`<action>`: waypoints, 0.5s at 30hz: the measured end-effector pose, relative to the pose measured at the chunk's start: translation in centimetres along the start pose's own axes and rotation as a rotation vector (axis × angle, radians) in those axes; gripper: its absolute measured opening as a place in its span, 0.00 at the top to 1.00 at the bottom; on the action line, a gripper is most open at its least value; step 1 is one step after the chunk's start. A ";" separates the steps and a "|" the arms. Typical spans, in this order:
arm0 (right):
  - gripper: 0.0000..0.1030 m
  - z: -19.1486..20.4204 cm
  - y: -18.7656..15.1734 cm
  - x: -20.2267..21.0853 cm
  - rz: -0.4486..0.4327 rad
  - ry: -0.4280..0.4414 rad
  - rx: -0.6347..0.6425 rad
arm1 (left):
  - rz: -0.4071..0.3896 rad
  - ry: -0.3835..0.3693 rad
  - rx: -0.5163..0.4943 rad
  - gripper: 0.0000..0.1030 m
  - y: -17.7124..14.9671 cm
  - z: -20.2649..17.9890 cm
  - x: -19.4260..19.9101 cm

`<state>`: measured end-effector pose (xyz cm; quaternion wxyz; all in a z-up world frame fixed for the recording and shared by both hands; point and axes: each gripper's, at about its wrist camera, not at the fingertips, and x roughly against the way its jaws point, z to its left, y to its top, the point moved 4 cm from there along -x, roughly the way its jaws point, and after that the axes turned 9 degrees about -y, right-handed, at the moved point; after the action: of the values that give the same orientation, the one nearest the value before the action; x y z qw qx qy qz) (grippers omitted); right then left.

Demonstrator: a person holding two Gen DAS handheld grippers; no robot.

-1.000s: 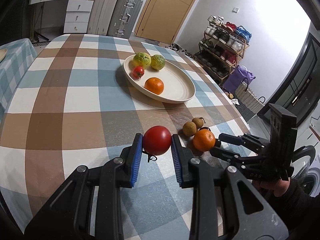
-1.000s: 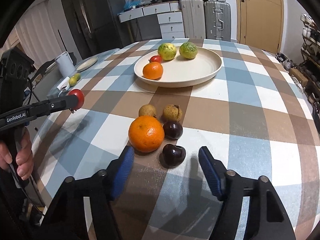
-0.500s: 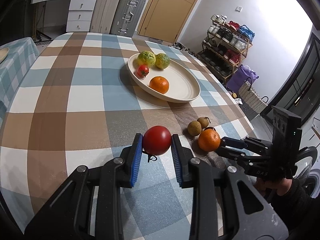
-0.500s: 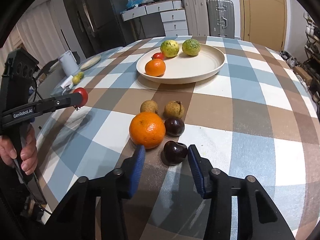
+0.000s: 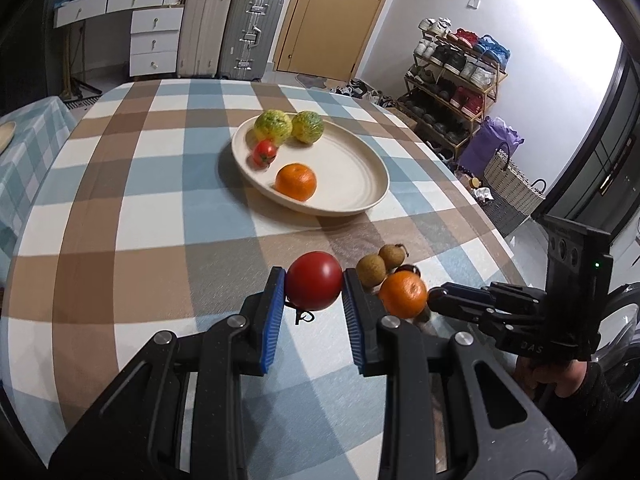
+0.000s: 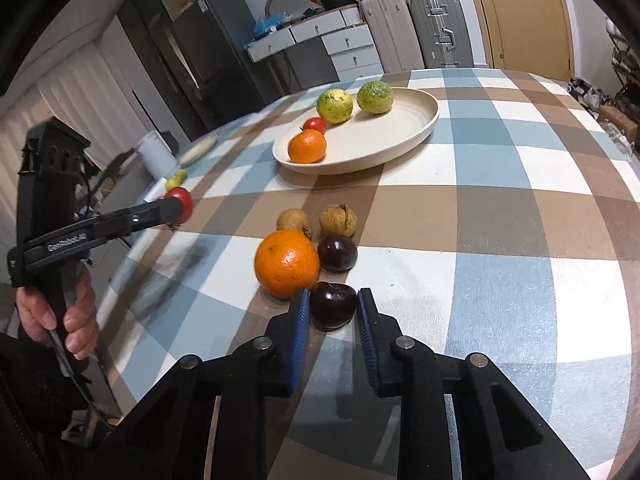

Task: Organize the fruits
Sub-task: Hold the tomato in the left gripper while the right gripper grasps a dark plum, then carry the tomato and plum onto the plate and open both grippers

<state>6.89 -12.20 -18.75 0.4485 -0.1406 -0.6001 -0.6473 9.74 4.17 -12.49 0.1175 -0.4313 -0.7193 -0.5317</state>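
Note:
My left gripper [image 5: 314,294] is shut on a red tomato [image 5: 314,286] and holds it above the checked tablecloth. My right gripper [image 6: 333,307] is shut on a dark plum [image 6: 333,306] that rests on the cloth. Beside it lie an orange [image 6: 287,262], a second dark plum [image 6: 337,253] and two small brown fruits [image 6: 338,220]. The cream plate [image 5: 352,184] farther back holds two green-yellow fruits [image 5: 273,126], a small tomato [image 5: 264,153] and an orange [image 5: 296,181]. The left gripper with its tomato also shows in the right wrist view [image 6: 180,208].
The round table [image 5: 120,200] has a brown, blue and white checked cloth. A shoe rack [image 5: 456,80] and a basket [image 5: 512,188] stand right of it. Suitcases [image 5: 228,44] and drawers stand behind. A side table with a white cup [image 6: 154,156] is at left.
My right gripper has moved forward and closed from wide open onto the near dark plum. My left gripper keeps hold of the tomato and has shifted slightly toward the plate.

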 end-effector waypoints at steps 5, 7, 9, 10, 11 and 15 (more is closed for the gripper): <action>0.76 -0.7 0.7 1.0 -0.037 0.044 -0.030 | 0.004 0.004 -0.017 0.75 1.3 -0.8 -1.3; 0.76 -1.1 1.2 1.3 -0.052 0.060 -0.043 | 0.003 0.005 -0.016 0.75 1.9 -0.8 -1.8; 0.76 -1.4 2.2 1.6 -0.066 0.069 -0.051 | 0.002 0.006 -0.012 0.75 2.7 -0.6 -2.5; 0.76 -1.5 2.7 1.6 -0.073 0.070 -0.051 | 0.000 0.004 -0.009 0.75 3.1 -0.5 -2.8; 0.76 -1.6 3.2 1.7 -0.081 0.074 -0.050 | -0.002 0.004 -0.008 0.75 3.7 -0.4 -3.1; 0.76 -2.1 6.0 1.7 -0.114 0.079 -0.043 | -0.001 0.007 -0.019 0.75 5.8 -0.1 -4.4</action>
<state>11.20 -14.09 -14.07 0.4312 -0.0901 -0.5749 -0.6895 16.63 2.25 -11.37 0.1157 -0.4302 -0.7139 -0.5403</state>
